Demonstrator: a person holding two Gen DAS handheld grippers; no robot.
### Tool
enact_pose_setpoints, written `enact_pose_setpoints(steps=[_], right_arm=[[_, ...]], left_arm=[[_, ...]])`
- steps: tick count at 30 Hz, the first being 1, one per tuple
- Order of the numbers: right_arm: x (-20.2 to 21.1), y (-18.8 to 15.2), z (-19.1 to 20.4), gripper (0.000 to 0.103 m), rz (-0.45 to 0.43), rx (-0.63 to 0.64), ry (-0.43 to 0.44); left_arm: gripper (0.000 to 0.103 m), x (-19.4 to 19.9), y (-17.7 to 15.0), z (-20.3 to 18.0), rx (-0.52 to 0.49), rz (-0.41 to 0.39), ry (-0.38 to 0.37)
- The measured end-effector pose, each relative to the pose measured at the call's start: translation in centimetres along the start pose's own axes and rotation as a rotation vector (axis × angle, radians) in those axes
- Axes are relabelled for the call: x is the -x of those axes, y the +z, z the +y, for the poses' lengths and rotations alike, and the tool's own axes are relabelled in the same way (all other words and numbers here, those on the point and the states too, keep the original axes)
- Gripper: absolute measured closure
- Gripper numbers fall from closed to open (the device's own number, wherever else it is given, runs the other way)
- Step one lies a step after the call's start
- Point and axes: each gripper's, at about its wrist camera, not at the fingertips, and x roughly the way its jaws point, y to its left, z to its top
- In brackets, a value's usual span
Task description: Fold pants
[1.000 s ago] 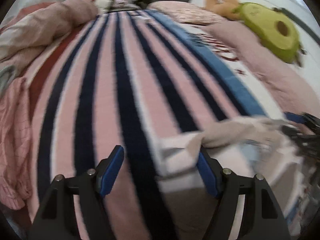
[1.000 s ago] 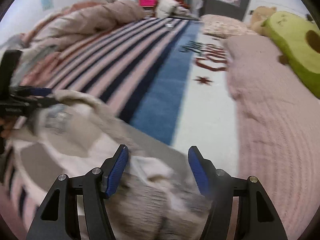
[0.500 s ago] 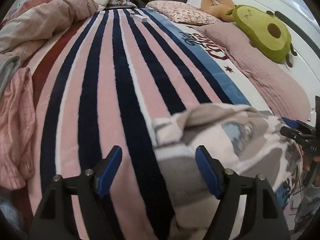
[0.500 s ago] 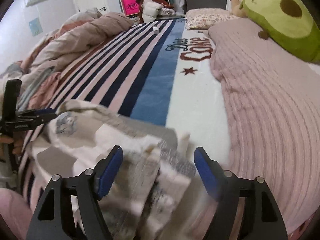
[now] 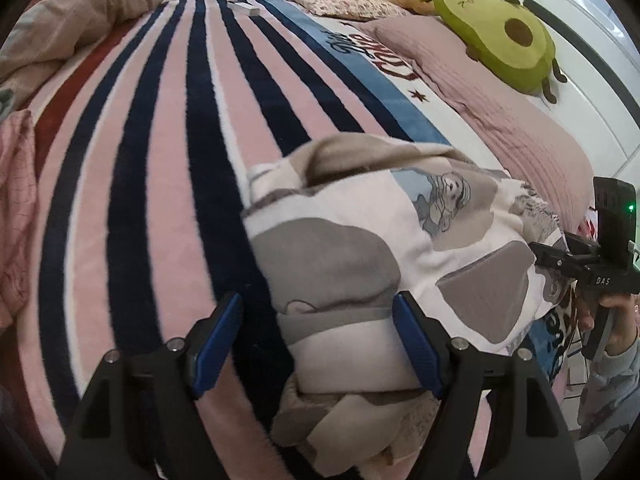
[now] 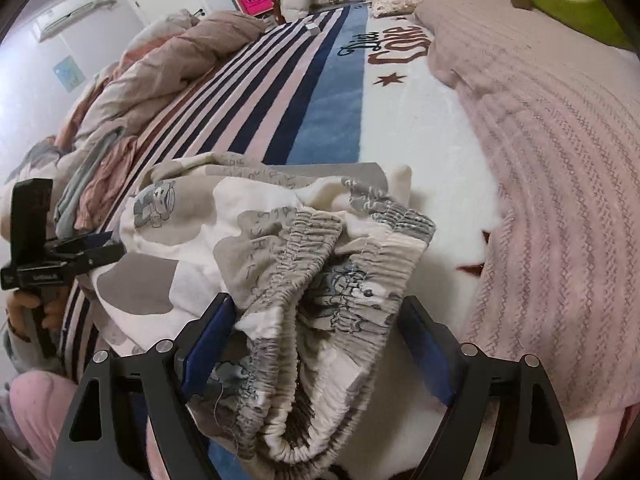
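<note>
The cream and grey patterned pants [image 5: 360,248] lie bunched on the striped blanket [image 5: 168,128] near the bed's front edge. My left gripper [image 5: 318,344] is open, its blue pads either side of the pants' leg end. My right gripper [image 6: 316,348] is open around the gathered elastic waistband [image 6: 320,280], which lies crumpled and partly turned over. The right gripper also shows in the left wrist view [image 5: 592,268] at the far right, and the left gripper shows in the right wrist view [image 6: 52,260] at the far left.
A pink knitted blanket [image 6: 540,160] covers the bed's right side, with an avocado plush [image 5: 500,32] and pillows behind. A crumpled duvet [image 6: 180,56] and pink clothes [image 5: 16,200] lie along the left. A small white box [image 5: 244,7] sits far back on the stripes.
The pants were dropped and have settled flat on the blanket. Both grippers pulled back toward the bed's front edge, still open.
</note>
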Motion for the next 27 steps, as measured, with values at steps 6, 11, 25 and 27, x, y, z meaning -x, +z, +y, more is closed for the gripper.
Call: enact_pose_setpoints(steps=[6, 11, 25, 27], right_arm=[[-0.4, 0.0, 0.2, 0.021, 0.010, 0.024, 0.016], [-0.7, 0.1, 0.7, 0.030, -0.014, 0.061, 0.040], [1.8, -0.1, 3.2, 0.082, -0.101, 0.134, 0.043], [2.3, 0.0, 3.7, 0.083, -0.115, 0.142, 0.040]], left_arm=[[0.030, -0.9, 0.1, -0.7, -0.022, -0.002, -0.003], [0.046, -1.4, 0.5, -1.7, -0.046, -0.009, -0.007], [0.084, 2.1, 0.5, -3.9, -0.151, -0.093, -0.015], [0.084, 3.1, 0.6, -4.2, -0.162, -0.112, -0.021]])
